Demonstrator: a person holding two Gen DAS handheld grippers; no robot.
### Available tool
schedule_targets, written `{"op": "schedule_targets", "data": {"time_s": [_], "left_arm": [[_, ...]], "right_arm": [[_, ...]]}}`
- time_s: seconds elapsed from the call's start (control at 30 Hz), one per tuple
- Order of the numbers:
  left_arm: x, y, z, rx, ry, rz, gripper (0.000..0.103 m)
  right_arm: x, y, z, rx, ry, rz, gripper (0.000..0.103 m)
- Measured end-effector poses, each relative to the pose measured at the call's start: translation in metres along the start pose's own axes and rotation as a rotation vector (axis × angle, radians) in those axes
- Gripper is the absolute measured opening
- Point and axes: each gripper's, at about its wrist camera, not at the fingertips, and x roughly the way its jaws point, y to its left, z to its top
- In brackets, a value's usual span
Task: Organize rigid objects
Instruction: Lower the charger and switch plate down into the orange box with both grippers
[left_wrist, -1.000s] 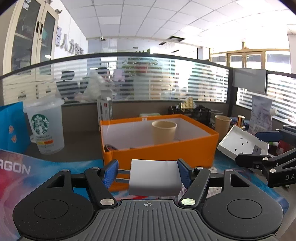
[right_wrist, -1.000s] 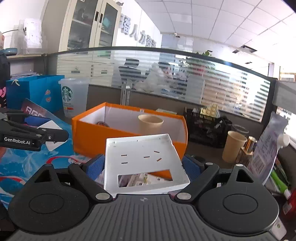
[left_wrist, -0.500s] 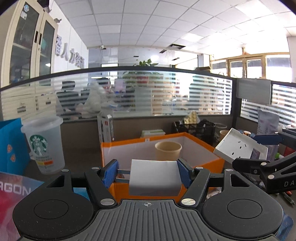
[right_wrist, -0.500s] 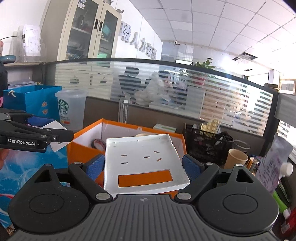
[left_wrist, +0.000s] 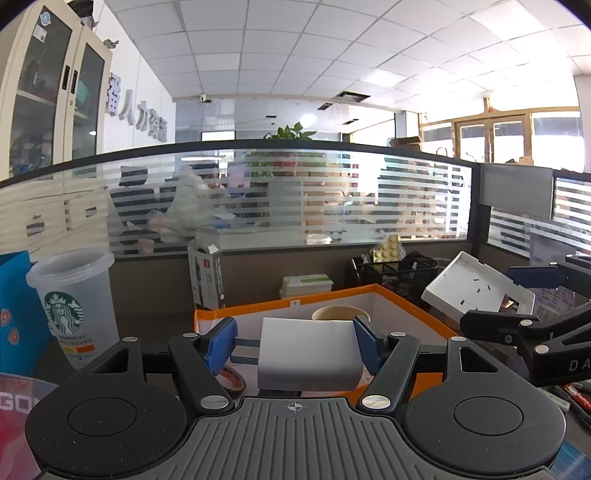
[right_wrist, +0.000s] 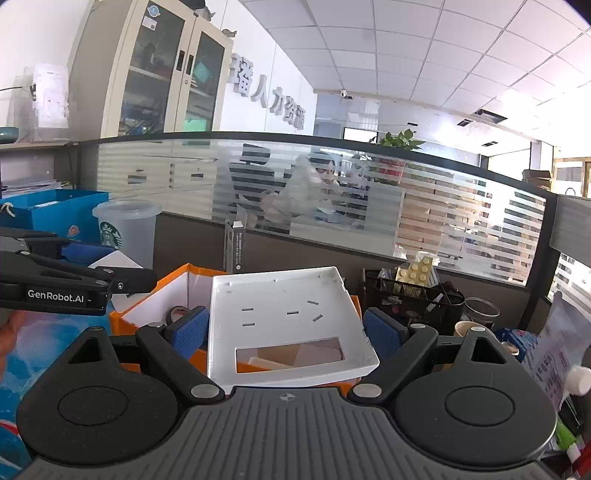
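Observation:
My left gripper (left_wrist: 295, 341) is shut on a plain white box (left_wrist: 308, 356) and holds it over the near edge of the orange bin (left_wrist: 406, 306). My right gripper (right_wrist: 286, 328) is shut on a white plastic tray with slots and a window (right_wrist: 288, 317), held above the orange bin's right part (right_wrist: 159, 299). The tray also shows in the left wrist view (left_wrist: 476, 290), tilted, at the right. Inside the bin stand a paper cup (left_wrist: 340, 314) and a tape roll (left_wrist: 232, 376).
A Starbucks cup (left_wrist: 72, 310) and a blue bag (left_wrist: 14, 310) stand left of the bin. A tall carton (left_wrist: 208, 275) stands behind it. A black mesh organizer (right_wrist: 410, 295) and another paper cup (right_wrist: 469, 328) sit to the right.
Both grippers have risen with their objects and moved over the orange bin. The white tray now sits above the bin's right part.

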Motion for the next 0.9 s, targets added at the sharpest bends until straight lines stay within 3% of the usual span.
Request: {"op": "schedule_targets", "data": {"time_s": [0.43, 0.9], "left_arm": [[0.035, 0.002, 0.005, -0.01, 0.041, 0.015, 0.068], [0.077, 0.007, 0.0, -0.032, 0.094, 0.019, 0.068]], "right_arm": [[0.042, -0.018, 0.01, 0.022, 0.03, -0.019, 0.089], [0.092, -0.035, -0.002, 0.066, 0.094, -0.017, 0.089]]}}
